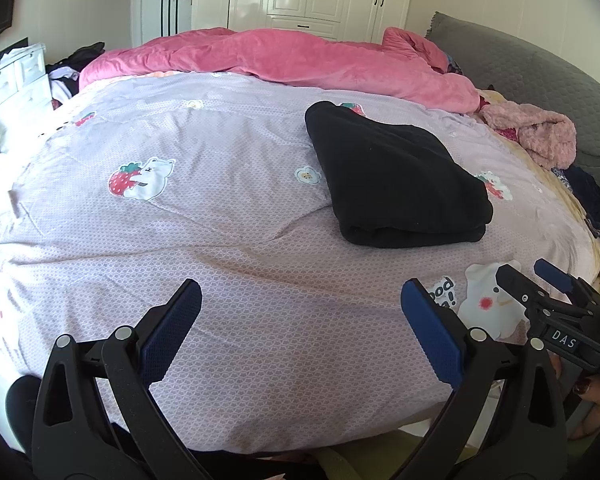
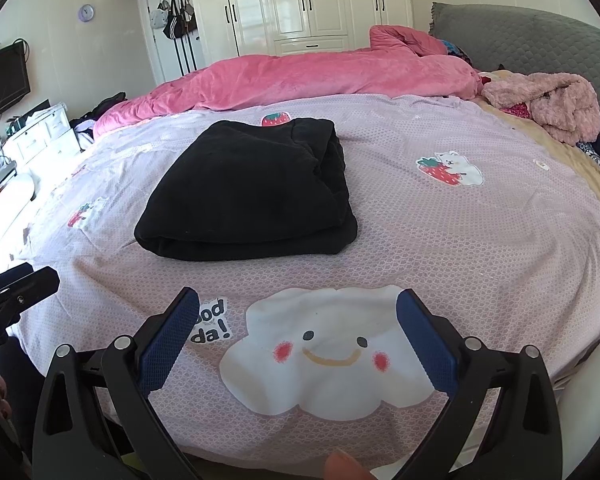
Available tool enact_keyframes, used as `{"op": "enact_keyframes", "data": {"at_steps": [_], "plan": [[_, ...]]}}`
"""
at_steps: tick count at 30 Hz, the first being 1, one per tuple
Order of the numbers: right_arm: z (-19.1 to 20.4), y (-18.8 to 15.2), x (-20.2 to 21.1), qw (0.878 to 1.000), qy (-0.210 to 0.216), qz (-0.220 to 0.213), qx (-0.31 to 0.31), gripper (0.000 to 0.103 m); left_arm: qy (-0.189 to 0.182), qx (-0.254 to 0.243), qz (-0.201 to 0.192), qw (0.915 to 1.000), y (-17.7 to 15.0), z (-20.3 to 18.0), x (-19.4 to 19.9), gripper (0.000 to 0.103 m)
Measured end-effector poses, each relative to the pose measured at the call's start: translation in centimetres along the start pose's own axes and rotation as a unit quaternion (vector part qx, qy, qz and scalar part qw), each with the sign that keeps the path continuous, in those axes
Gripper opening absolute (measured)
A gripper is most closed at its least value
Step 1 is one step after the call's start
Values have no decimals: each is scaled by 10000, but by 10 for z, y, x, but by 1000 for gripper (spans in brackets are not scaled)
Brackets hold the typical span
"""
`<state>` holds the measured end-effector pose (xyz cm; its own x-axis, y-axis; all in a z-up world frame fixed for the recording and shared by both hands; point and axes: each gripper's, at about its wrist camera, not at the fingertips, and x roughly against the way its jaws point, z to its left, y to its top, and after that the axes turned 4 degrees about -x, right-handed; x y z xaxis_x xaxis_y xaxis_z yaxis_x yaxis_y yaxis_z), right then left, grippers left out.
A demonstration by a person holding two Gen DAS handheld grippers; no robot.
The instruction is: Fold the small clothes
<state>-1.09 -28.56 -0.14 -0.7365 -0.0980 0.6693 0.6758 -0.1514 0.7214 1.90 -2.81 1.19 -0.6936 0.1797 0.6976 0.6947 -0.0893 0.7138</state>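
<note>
A black garment [image 1: 396, 176] lies folded into a compact rectangle on the lilac bedspread [image 1: 220, 240]; it also shows in the right wrist view [image 2: 248, 192]. My left gripper [image 1: 300, 296] is open and empty, low over the near part of the bed, short of the garment. My right gripper [image 2: 298, 304] is open and empty over a white cloud print, with the garment ahead and slightly left. The right gripper also shows at the right edge of the left wrist view [image 1: 536, 272].
A pink quilt [image 1: 284, 60] is bunched along the far side of the bed. A fluffy pink garment [image 2: 552, 100] lies near the grey headboard [image 2: 520, 32] at right. White drawers [image 1: 12, 80] stand at left, wardrobes [image 2: 308, 0] behind.
</note>
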Motion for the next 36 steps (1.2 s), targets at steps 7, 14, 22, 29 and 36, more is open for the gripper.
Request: {"op": "enact_keyframes", "data": {"at_steps": [7, 14, 22, 29, 36], "plan": [[0, 1, 1, 10000, -25, 2, 3, 98, -22, 29, 12, 10000, -1, 1, -1, 94], [0, 3, -1, 10000, -71, 26, -39, 98, -4, 32, 4, 10000, -1, 3, -1, 94], [-4, 2, -6, 9997, -155, 99, -147, 98, -7, 51, 16, 10000, -1, 7, 0, 94], [-20, 2, -9, 9976, -565, 144, -372, 98, 497, -148, 97, 9986, 0, 11, -2, 94], [-131, -6, 20, 9611, -2162, -279, -1693, 98, 199, 498, 340, 9980, 3, 60, -12, 94]]}}
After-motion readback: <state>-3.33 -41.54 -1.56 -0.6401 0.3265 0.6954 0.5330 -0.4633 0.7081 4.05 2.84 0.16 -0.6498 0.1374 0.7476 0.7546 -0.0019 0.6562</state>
